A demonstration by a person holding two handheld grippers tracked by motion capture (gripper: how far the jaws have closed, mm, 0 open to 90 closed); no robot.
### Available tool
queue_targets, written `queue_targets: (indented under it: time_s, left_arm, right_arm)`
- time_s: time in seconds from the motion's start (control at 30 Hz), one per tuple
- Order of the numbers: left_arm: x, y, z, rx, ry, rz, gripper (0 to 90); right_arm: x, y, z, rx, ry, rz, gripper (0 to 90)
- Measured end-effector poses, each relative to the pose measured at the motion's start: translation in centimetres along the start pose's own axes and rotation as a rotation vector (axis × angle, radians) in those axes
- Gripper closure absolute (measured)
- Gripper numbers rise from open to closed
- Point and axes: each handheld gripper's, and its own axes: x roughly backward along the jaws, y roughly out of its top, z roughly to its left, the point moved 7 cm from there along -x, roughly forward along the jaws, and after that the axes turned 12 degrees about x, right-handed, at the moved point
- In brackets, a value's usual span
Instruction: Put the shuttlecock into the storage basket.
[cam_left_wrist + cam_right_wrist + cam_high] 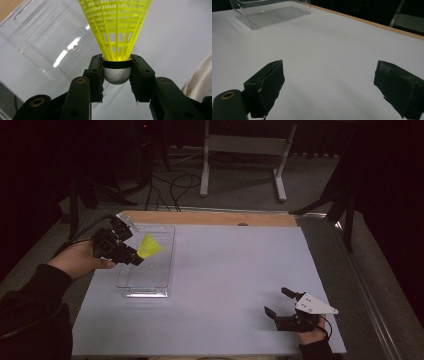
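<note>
- High view: the left gripper (134, 257) pinches a yellow shuttlecock (149, 246) above the clear box (146, 287) near the tabletop's (225, 270) far left corner; the right gripper (276, 302) rests by the near right corner.
- Left gripper view: fingers (95, 75) clamp the shuttlecock's (115, 30) silver cap.
- Right gripper view: fingers (265, 85) spread wide, holding nothing.

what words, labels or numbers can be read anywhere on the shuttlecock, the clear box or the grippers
None: no readable text in these pictures.
The yellow shuttlecock, clamped by its grey cork in the left gripper, bears no print.
The clear box shows glare, no label.
The open right gripper and its grey plate are unmarked.
</note>
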Motion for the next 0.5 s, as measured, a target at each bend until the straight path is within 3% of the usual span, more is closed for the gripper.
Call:
queue_targets:
  time_s: [0.5]
  left_arm:
    - [0.8,-1.8,2.1,0.118,0.038,-0.016,65.4]
  right_arm:
    - [-0.1,0.0,0.0,0.003,0.001,0.0,9.3]
